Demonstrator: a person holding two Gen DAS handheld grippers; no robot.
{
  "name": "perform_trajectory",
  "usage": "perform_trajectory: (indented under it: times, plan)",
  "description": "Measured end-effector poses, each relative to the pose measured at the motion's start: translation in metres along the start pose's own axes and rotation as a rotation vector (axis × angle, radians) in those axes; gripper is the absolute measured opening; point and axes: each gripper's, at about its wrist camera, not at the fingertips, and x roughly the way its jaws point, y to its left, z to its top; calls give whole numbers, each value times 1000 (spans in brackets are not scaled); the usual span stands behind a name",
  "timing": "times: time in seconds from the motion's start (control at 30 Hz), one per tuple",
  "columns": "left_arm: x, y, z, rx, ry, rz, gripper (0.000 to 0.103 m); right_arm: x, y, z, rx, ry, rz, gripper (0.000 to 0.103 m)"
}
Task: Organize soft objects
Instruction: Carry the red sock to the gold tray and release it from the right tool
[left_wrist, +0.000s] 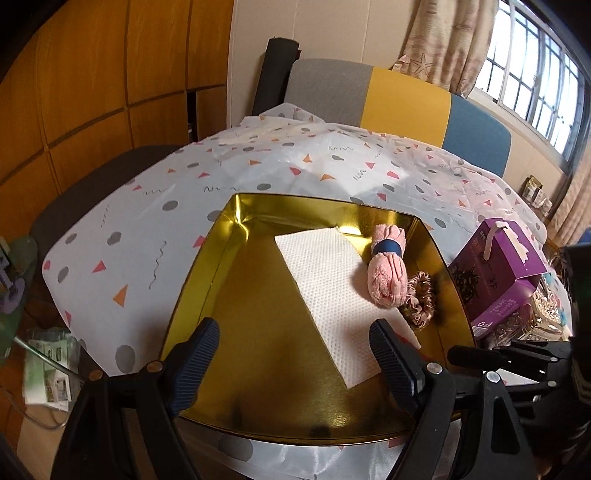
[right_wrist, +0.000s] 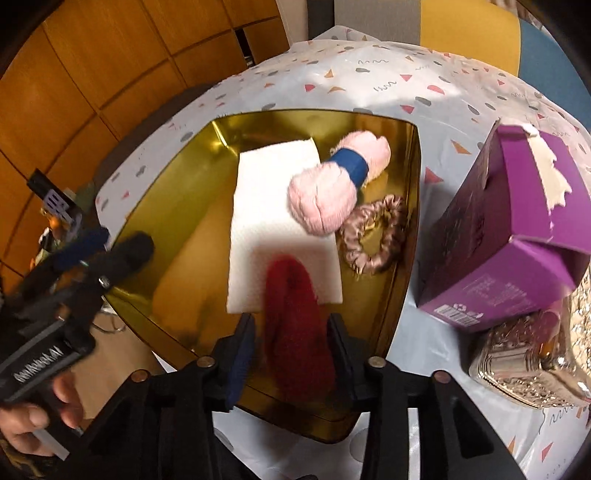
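At the left edge of the gold tray (left_wrist: 192, 284), the left hand-held gripper (left_wrist: 295, 363) is held with its jaws spread wide and nothing between them, poised over the bare tray floor, probably kept clear so the other side can work. Further right, a white paper towel (left_wrist: 328, 291) is laid flat on the tray floor, apparently as a liner for the soft items. On its far right corner a pink rolled towel (left_wrist: 386, 271) bound by a blue band (left_wrist: 386, 249) is rested, and just beside it, against the tray's right wall, a pink scrunchie (left_wrist: 419, 299) is placed. Right of the tray, a purple box (left_wrist: 495, 280) is stood on the patterned worktop (left_wrist: 147, 229).

From the right wrist view, something hidden from the left view is shown: a red fuzzy item (right_wrist: 295, 325) is gripped between the nearly closed jaws of the right hand-held gripper (right_wrist: 291, 347), hanging above the towel's near edge, seemingly about to be set down beside the others. An ornate silver container (right_wrist: 524, 365) is also shown more fully there.
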Motion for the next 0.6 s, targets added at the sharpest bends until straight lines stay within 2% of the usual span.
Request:
perform_trajectory:
  times: [0.23,0.5,0.6]
  plan:
    - [-12,-12,1,53,-40,10,85,-9,8,-7,-65,-61,-44,47]
    - [-22,-21,2,88,-68,21,88,-41,0,-10,-24,-157,-51,49]
    - [-21,-23,2,93,-63,21,88,-55,-6,-10,-2,-199,-52,69]
